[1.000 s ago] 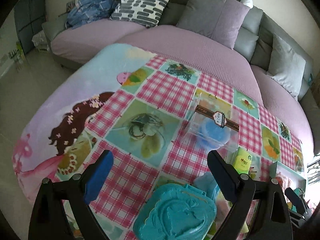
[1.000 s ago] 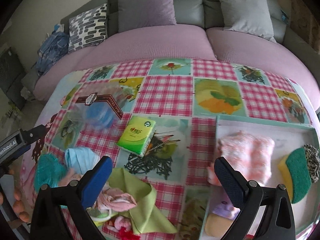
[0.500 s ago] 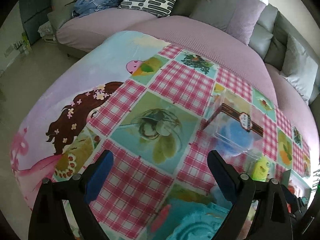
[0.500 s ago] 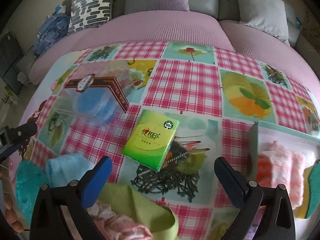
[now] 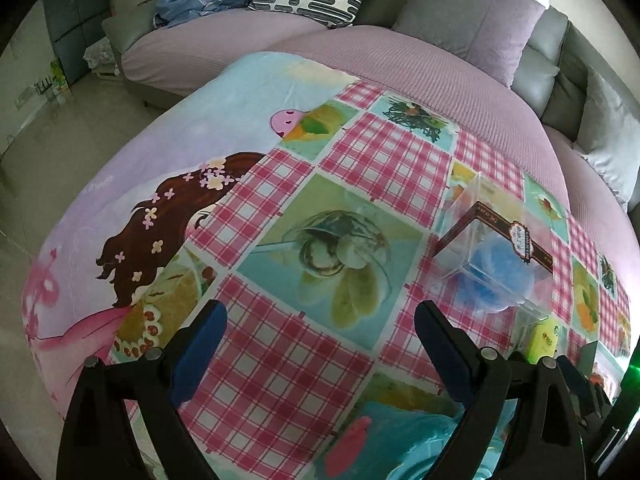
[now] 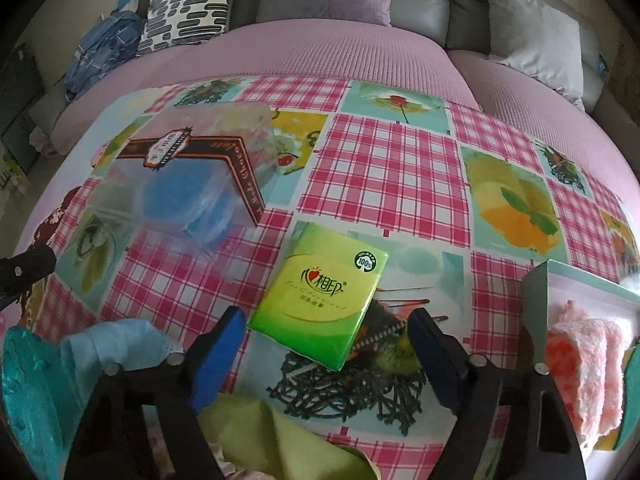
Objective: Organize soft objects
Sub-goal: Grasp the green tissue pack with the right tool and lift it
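- Far left in the right wrist view, a teal textured piece (image 6: 24, 396) sits at the frame edge, with a light blue cloth (image 6: 116, 344) bunched right beside it on the checked tablecloth (image 6: 392, 168).
- Above them, a clear plastic box (image 6: 188, 168) with a brown band stands on the table, and there's a blue soft ball (image 6: 188, 200) inside it.
- Left gripper (image 5: 320, 332): jaws spread wide, nothing between them, hanging over bare tablecloth. The clear box is ahead and to its right, apart from the fingers.
- Centre now: the green tissue pack (image 6: 320, 296) lies flat on the cloth, tilted, just ahead of the right gripper (image 6: 326, 344).
- Right gripper: jaws wide open and empty, the near corner of the pack sitting in the gap between the blue pads (image 6: 216, 356). Whether anything touches it, I cannot tell.
- Under that gripper, a yellow-green cloth (image 6: 288, 440) lies crumpled at the bottom edge.
- To the right, a white tray (image 6: 536, 304) holds a fluffy pink towel (image 6: 588, 368), with a green sponge (image 6: 632, 384) at the far edge.
- Behind it all, a pink-covered sofa (image 6: 320, 52) with cushions.
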Motion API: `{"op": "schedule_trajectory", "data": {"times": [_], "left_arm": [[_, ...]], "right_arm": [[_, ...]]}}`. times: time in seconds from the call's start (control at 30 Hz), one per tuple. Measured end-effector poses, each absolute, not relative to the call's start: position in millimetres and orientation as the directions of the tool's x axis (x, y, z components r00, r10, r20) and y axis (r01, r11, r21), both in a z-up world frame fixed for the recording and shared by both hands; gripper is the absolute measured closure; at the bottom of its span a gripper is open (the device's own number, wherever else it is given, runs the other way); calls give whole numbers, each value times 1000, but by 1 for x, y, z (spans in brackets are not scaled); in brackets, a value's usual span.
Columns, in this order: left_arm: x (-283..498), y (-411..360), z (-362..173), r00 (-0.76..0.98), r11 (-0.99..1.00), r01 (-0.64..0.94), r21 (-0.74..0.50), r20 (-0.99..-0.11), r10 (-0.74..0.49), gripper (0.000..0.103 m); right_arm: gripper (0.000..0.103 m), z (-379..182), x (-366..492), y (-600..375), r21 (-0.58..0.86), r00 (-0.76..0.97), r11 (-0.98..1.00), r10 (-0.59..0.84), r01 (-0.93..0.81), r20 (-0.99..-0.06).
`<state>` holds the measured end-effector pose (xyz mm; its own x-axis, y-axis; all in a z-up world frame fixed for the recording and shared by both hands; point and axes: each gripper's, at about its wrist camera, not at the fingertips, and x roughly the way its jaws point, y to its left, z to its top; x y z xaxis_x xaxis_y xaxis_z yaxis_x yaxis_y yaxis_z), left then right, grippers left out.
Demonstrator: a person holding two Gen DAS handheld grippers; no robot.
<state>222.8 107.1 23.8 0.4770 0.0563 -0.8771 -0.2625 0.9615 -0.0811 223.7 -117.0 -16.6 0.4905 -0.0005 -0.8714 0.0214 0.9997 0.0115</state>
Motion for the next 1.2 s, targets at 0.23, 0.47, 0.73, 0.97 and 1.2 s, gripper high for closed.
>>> {"op": "schedule_trajectory", "data": {"times": [0.23,0.47,0.73,0.97,1.2], "left_arm": [[222,104,26,480,965,-254,-71,-875,62,8],[220,100,30,486,968,-243,-63,-872,65,8],[217,95,38,500,971,-230,-70,-864,56,8],[214,87,45,512,974,-207,-88,-858,31,8],[212,78,51,524,978,-192,-79,-851,35,8]], "right_arm": [[44,-16,222,-120,33,502,999,16,25,-865],[46,-14,218,-125,77,502,997,52,30,-863],[46,-6,211,-137,109,504,993,73,41,-861],[47,3,201,-142,117,516,992,80,40,-853],[48,12,189,-151,131,527,991,91,40,-845]]}}
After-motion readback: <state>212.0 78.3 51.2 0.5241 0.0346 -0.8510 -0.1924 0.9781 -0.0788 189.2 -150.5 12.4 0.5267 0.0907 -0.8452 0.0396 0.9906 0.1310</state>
